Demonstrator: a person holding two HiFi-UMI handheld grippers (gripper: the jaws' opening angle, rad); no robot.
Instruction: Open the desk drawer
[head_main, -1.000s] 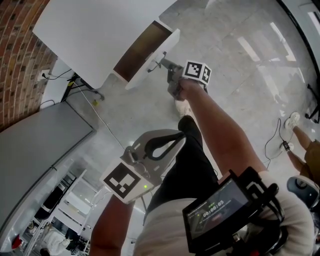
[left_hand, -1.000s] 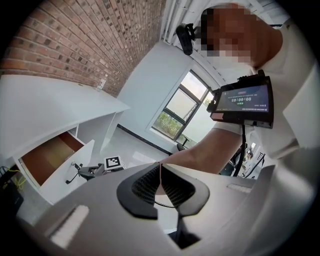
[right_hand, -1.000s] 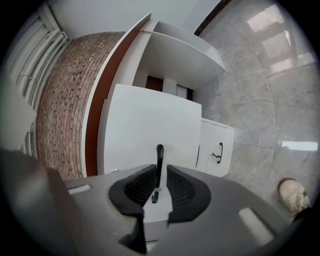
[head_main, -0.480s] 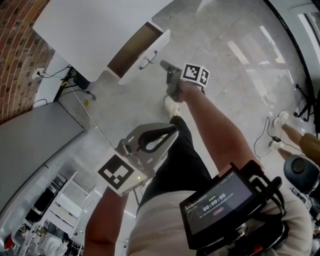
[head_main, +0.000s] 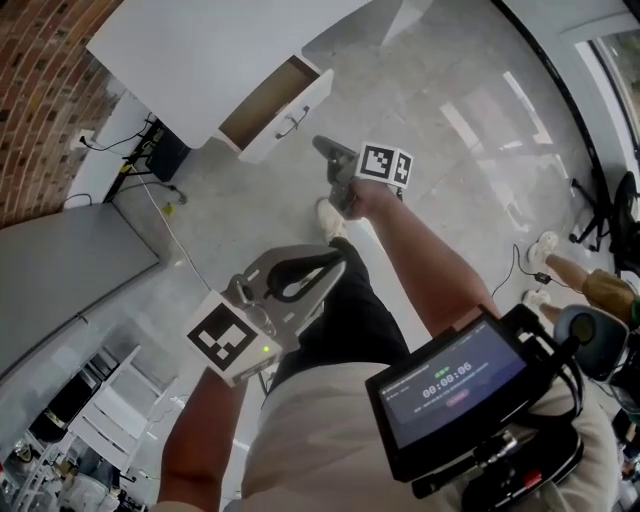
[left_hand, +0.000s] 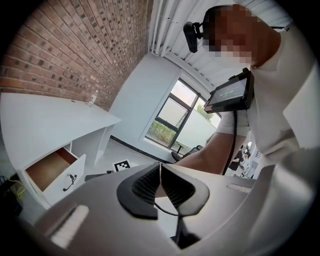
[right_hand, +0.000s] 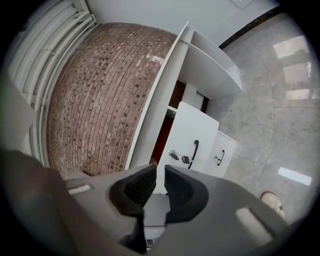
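Observation:
The white desk (head_main: 210, 50) stands against the brick wall, and its drawer (head_main: 275, 100) is pulled out, showing a brown inside. The drawer's black handle (head_main: 292, 122) is free. My right gripper (head_main: 328, 158) hovers a short way in front of the drawer, clear of the handle, with a narrow gap between its pads and nothing in it. In the right gripper view the drawer front (right_hand: 192, 135) and handle (right_hand: 194, 150) lie beyond the jaws. My left gripper (head_main: 292, 282) hangs by the person's leg, shut and empty; from it the open drawer (left_hand: 50, 172) shows at lower left.
Cables and a dark box (head_main: 160, 160) lie on the floor under the desk's left end. A grey surface (head_main: 60, 270) fills the left. White racks (head_main: 100, 420) stand at bottom left. A seated person's legs (head_main: 570, 275) show at the right. A lower front with its own handle (right_hand: 219, 157) sits beside the drawer.
The right gripper has let go of the drawer handle and drawn back from it. The drawer stays pulled out. The left gripper has kept its place by the leg.

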